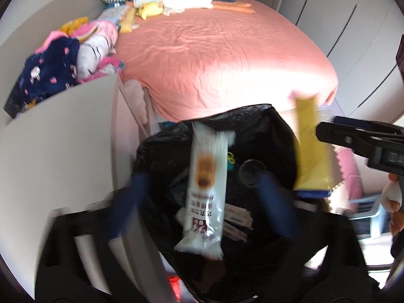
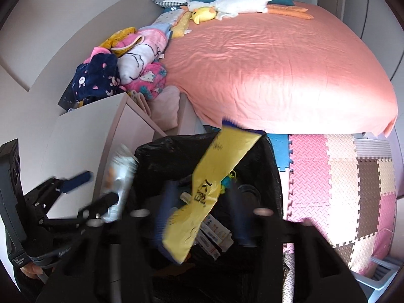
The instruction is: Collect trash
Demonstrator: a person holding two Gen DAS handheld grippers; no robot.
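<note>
A black bin bag (image 1: 161, 151) (image 2: 267, 166) stands open below both grippers, with several wrappers and a dark cup inside. My left gripper (image 1: 202, 197) is open, its blue fingers wide apart; a white snack wrapper (image 1: 205, 192) hangs loose between them over the bag. The wrapper also shows in the right wrist view (image 2: 121, 176). My right gripper (image 2: 202, 217) is open; a yellow snack packet (image 2: 214, 184) (image 1: 311, 151) hangs loose between its fingers above the bag. Both views are motion-blurred.
A bed with a pink sheet (image 2: 277, 63) stands behind the bag, with plush toys and pillows at its head. Folded clothes (image 2: 121, 70) are piled at left. A white cabinet (image 1: 63, 151) stands left of the bag. Foam floor mats (image 2: 341, 189) lie at right.
</note>
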